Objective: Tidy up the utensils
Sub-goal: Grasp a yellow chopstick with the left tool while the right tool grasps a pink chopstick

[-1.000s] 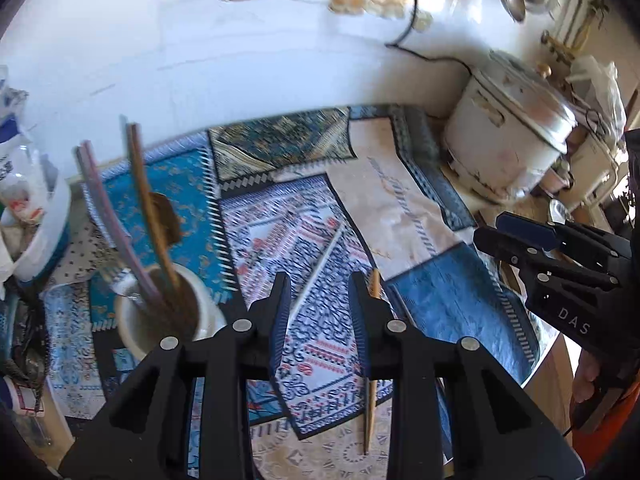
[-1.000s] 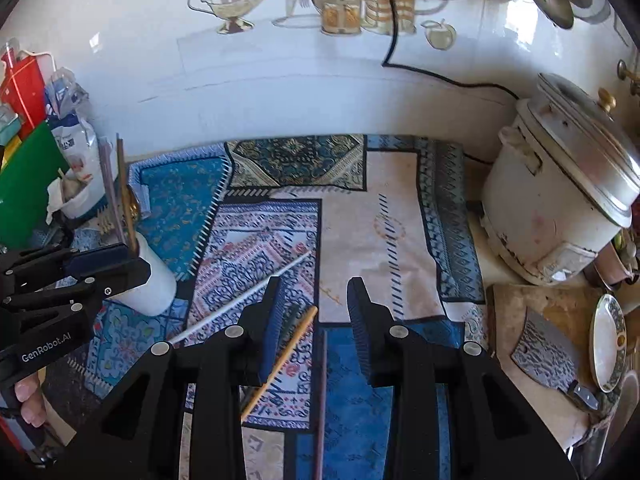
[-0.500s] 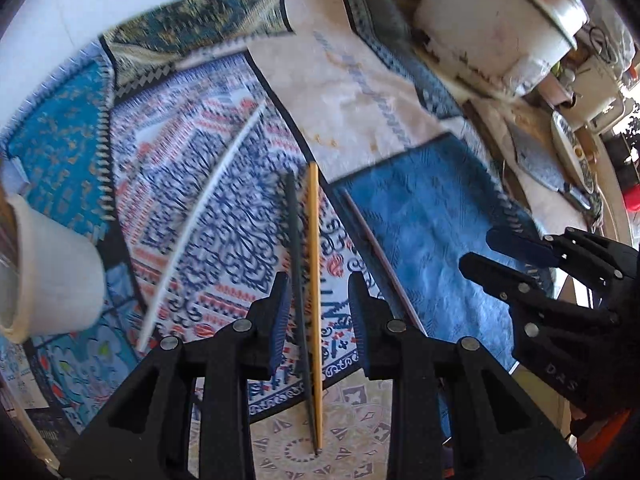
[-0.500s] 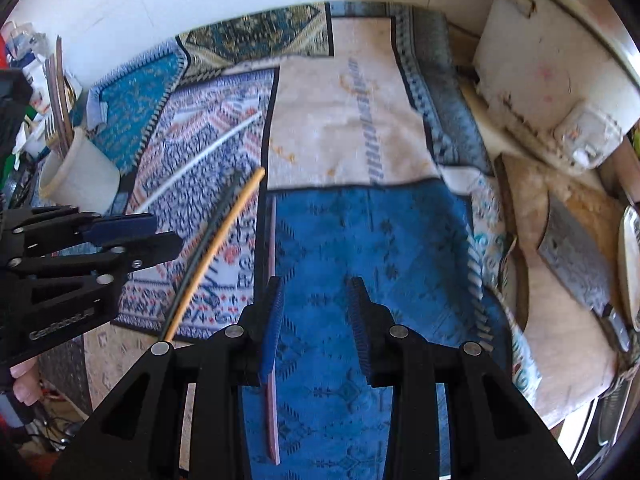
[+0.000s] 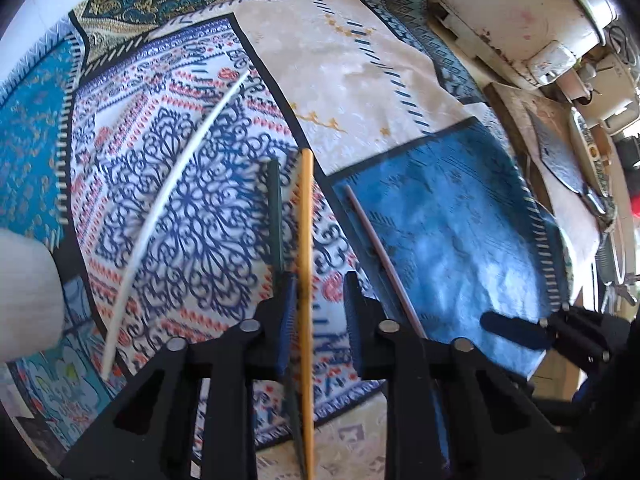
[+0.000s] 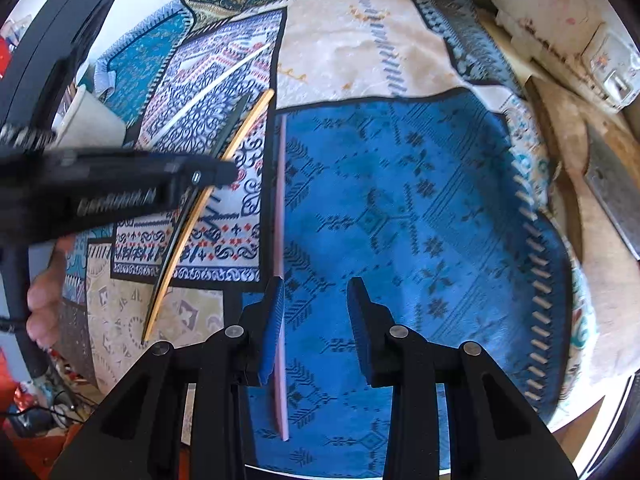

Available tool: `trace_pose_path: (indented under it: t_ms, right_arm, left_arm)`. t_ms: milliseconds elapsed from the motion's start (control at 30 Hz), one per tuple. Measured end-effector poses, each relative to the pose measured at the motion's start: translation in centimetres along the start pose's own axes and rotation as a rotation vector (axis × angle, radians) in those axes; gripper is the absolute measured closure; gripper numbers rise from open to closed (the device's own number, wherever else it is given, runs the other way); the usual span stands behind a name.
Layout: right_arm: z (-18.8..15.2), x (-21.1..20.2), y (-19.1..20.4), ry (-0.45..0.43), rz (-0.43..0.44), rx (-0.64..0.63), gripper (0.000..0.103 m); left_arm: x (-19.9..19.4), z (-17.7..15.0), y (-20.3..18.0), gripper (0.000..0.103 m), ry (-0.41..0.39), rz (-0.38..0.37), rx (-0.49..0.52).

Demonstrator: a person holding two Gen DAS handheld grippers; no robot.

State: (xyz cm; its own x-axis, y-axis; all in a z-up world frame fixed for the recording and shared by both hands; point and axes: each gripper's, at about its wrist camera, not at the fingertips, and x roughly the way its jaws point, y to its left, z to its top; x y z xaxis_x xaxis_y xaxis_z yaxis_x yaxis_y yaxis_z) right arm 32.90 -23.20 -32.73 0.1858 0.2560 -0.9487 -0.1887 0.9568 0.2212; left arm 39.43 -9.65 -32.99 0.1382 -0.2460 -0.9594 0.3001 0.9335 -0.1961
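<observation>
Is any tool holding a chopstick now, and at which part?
Neither holds yet: the left tool straddles the yellow chopstick, the right tool the pink chopstick.

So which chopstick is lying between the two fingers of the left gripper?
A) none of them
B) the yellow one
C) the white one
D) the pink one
B: in the left wrist view the yellow chopstick runs up between the fingers of the left gripper, with a dark chopstick close beside it, while the white chopstick lies off to the left and the pink chopstick off to the right.
</observation>
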Motion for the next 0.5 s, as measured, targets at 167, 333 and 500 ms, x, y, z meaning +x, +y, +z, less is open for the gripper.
trace_pose_path:
  t_ms: [167,333,500]
  right_arm:
    - [0.0,0.9,0.8,0.021,0.013,-0.016,0.093]
    - [0.4,1.0,1.4,0.009,-0.001,-0.034,0.096]
    - [1.3,1.2,1.7,-0.009,-0.006,-0.031,0.099]
  left_arm:
    - [0.7,0.9,-0.2,0.094,-0.007,0.029,0.033]
    - [1.3,2.5,-0.4,0.097,-0.007,0.048,0.064]
    - [1.8,3.7,-0.4,0.098,0.007,0.056,0.085]
